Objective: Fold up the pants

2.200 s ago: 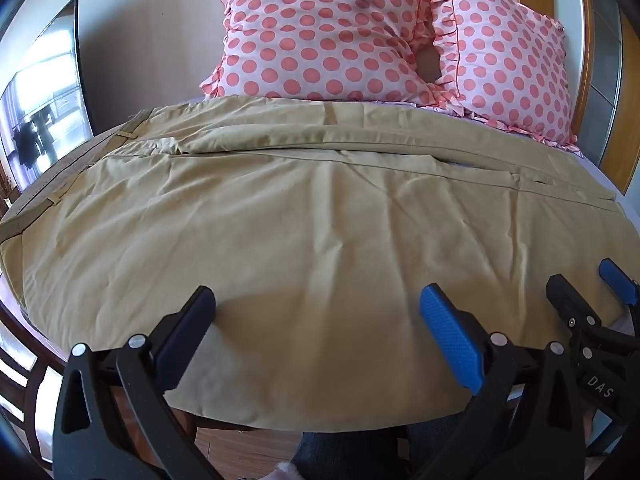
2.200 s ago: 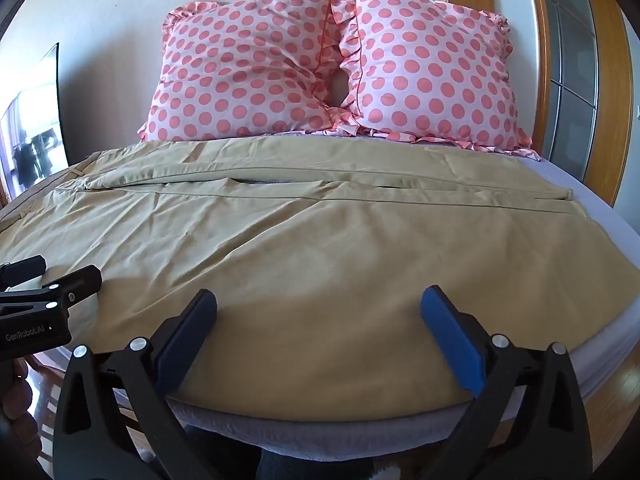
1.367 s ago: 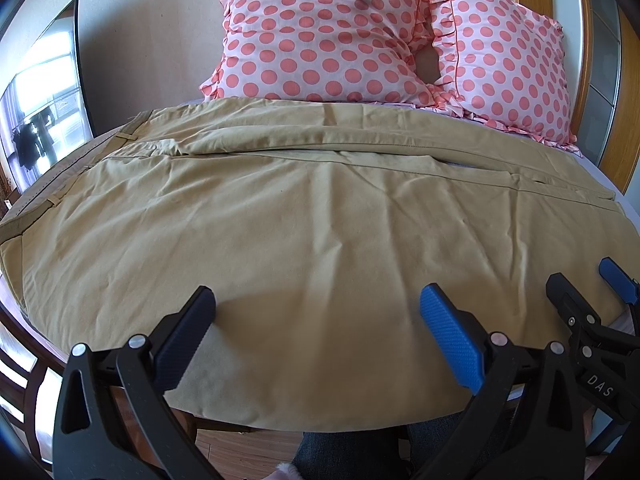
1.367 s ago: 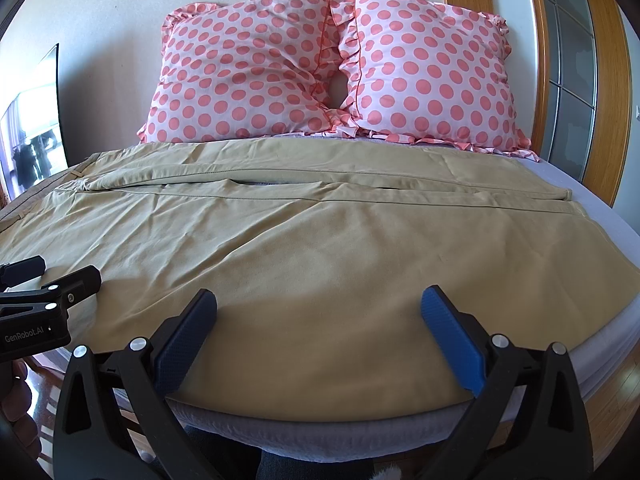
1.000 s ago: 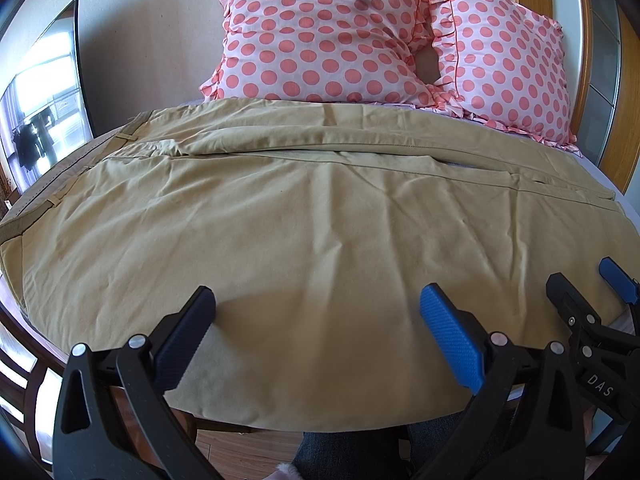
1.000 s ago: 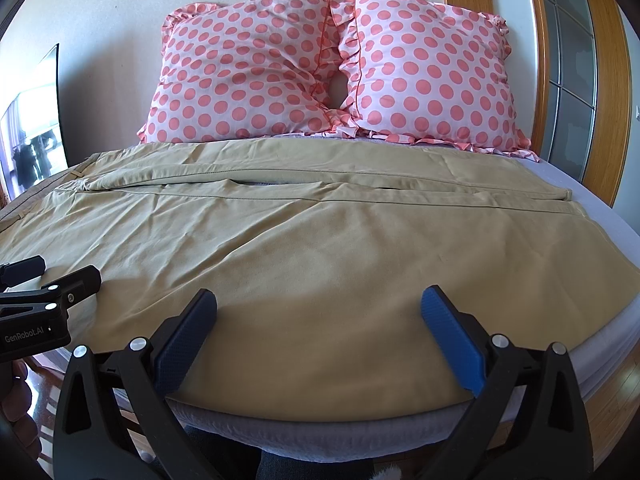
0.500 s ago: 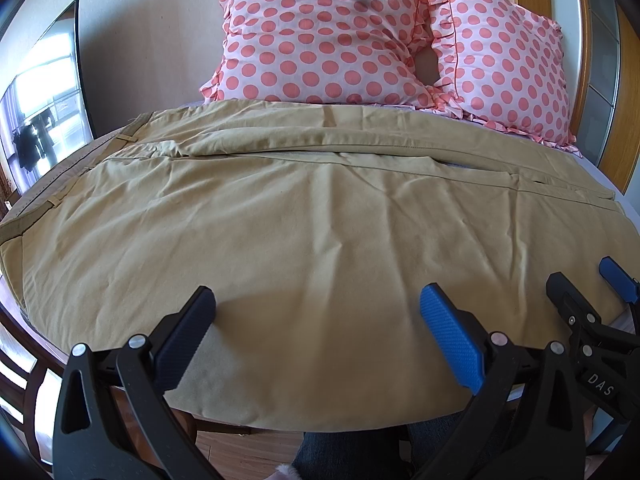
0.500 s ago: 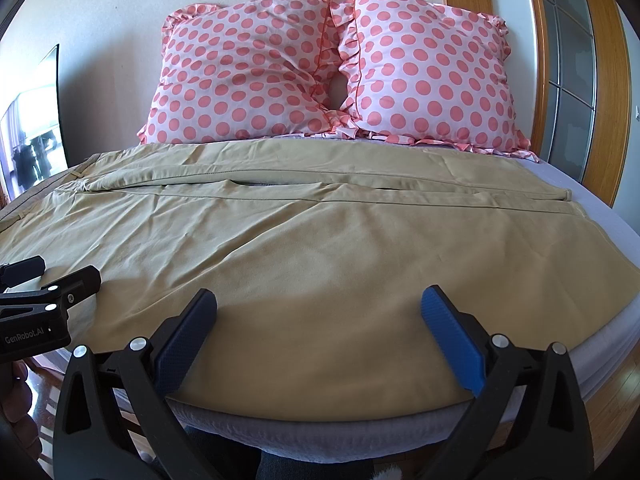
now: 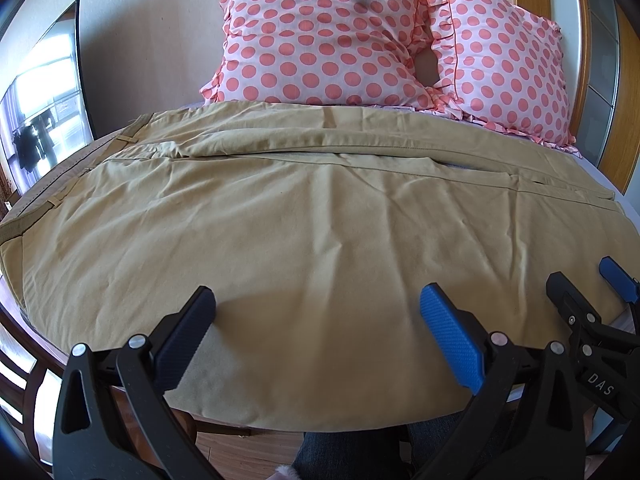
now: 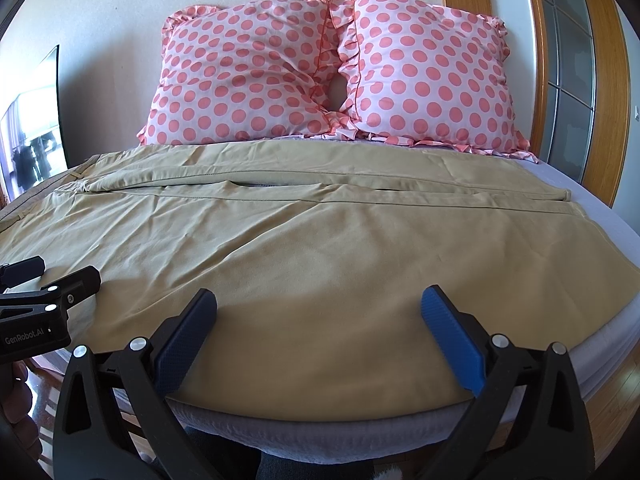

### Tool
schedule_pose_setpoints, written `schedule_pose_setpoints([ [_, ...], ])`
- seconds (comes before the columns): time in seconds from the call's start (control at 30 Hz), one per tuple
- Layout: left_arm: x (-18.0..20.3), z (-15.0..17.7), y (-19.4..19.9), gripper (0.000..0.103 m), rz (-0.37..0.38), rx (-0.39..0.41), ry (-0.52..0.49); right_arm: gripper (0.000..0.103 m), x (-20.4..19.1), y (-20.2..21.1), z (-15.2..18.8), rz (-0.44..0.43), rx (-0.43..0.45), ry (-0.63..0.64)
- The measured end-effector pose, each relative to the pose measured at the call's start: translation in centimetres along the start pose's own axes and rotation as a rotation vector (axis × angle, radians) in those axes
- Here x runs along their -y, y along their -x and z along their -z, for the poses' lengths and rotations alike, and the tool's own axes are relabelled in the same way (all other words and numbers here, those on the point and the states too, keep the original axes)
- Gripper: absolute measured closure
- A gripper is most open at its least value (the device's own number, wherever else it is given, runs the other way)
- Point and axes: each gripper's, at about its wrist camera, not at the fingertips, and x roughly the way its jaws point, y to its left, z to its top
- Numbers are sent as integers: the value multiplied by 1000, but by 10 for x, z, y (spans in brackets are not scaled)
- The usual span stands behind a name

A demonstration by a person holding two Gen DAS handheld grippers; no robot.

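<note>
A single pair of tan pants (image 9: 304, 232) lies spread flat across the bed (image 10: 612, 216), waistband toward the left side, the two legs running side by side to the right with a narrow slit between them where the pale sheet shows. The cloth is lightly creased, and its near edge hangs just over the bed's front rim. Two pink polka-dot pillows (image 10: 332, 72) lean against the wall behind it, touching each other and just beyond the far leg. The left gripper (image 9: 316, 312) and the right gripper (image 10: 318, 312) both hover over the near edge with jaws spread wide, holding nothing; each one shows at the side of the other's view. Bare sheet remains along the right rim, and wooden floor (image 10: 616, 400) shows below the front edge.
</note>
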Motion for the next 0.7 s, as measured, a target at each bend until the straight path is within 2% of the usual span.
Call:
schedule_pose_setpoints([
  [0.7,0,0,0,2,0,6,1,1,-3,-2,3,0,5,0],
])
